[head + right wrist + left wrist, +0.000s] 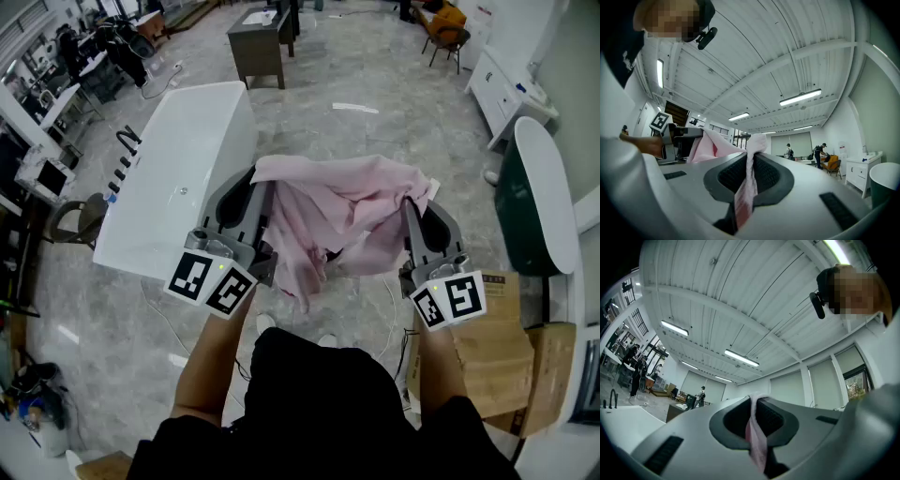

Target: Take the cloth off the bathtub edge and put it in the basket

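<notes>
Cloth (pixel 347 211), pink, hangs in the air in the head view, stretched between the two claws above the grey floor (pixel 375 103), just in front of the person. The left claw (pixel 255 192) pinches its upper left corner and the right claw (pixel 410 202) its right edge; the middle sags in loose folds. The white bathtub (pixel 178 169) stands to the left, apart from the cloth. A dark green tub (pixel 525 197) stands at the right, and a cardboard box (pixel 492 347) lies below it.

In the left gripper view, the left claw (pixel 754 418) points up toward the ceiling (pixel 740 301), clenched on a thin pink strip of cloth (pixel 757 441) that runs between its jaws.

In the right gripper view, the right claw (pixel 750 176) is likewise clenched on a fold of the cloth (pixel 747 187), and the rest spreads away to the left.
</notes>
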A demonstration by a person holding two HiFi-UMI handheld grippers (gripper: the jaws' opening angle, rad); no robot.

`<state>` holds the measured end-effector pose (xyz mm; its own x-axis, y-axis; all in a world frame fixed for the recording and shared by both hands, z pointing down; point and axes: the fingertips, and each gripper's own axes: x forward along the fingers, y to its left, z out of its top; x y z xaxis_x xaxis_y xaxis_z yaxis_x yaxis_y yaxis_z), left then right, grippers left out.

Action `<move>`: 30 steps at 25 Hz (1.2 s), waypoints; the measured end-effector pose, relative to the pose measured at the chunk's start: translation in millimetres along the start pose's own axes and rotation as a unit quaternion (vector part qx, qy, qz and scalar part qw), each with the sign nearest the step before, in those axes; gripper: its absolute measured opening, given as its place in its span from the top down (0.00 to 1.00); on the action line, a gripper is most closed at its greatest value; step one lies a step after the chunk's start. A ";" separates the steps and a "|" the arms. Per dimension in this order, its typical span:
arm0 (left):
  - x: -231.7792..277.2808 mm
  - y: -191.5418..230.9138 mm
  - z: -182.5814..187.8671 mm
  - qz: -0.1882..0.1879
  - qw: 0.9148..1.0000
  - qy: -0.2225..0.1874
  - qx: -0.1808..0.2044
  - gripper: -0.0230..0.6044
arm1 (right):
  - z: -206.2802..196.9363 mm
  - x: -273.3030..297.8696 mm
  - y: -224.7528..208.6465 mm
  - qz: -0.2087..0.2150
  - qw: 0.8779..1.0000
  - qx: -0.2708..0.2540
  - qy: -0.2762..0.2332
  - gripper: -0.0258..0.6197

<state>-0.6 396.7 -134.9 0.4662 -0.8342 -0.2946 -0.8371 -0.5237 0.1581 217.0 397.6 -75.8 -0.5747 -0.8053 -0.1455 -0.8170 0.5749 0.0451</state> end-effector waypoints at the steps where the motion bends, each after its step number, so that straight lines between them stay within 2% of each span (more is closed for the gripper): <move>1: -0.1 0.6 -0.4 0.001 1.000 -0.001 0.001 0.91 | -0.9 1.1 0.9 0.003 1.000 -0.001 0.000 0.88; 8: -3.0 -8.5 -8.2 0.008 1.000 0.001 0.011 0.91 | -9.8 -3.2 -0.3 0.011 1.000 -0.003 0.008 0.89; 12: -5.2 -4.9 -5.4 0.016 1.000 0.004 0.003 0.91 | -15.3 8.0 11.5 0.013 0.998 -0.040 0.041 0.88; 16: -4.1 -5.0 5.6 0.022 1.000 -0.005 0.009 0.91 | -18.1 16.5 25.7 0.038 0.998 -0.025 0.043 0.88; 22: 7.4 2.9 12.8 0.030 0.999 -0.014 0.020 0.91 | -24.5 29.2 27.1 0.050 0.998 -0.010 0.042 0.88; 30: 38.2 26.7 2.5 0.028 0.999 -0.005 -0.015 0.91 | -36.6 61.5 10.7 0.040 0.998 -0.003 0.053 0.88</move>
<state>-5.9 351.2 -144.3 0.4154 -0.8607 -0.2944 -0.8526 -0.4812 0.2038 171.2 348.9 -48.0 -0.6402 -0.7674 -0.0363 -0.7679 0.6379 0.0579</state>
